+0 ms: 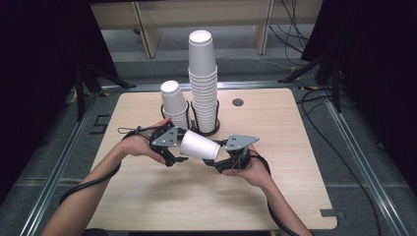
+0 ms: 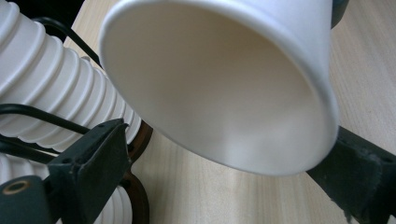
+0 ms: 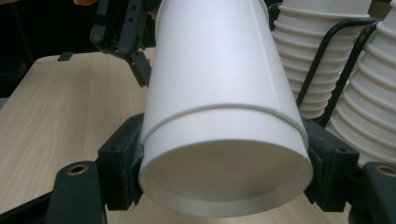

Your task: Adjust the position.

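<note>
Honestly, paper cup [image 1: 199,146] looks featherlight and crushable: right gripper [image 1: 222,162] fingers clamp its base, left gripper [image 1: 173,156] fingers straddle the rim, grip unclear.

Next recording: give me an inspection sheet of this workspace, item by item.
Surface: light wooden table, bare at the front, round grommet at the back.
Job's things: one white paper cup held on its side above the table; two cup stacks in wire holders behind it.
Clutter: nothing seen.
Tongs: right tongs clamp the cup's base; left tongs sit at its rim, contact unclear.
Cables: one trails from each gripper along the forearm; more lie on the floor behind.
Surroundings: dark curtains, grey floor, metal rails.
</note>
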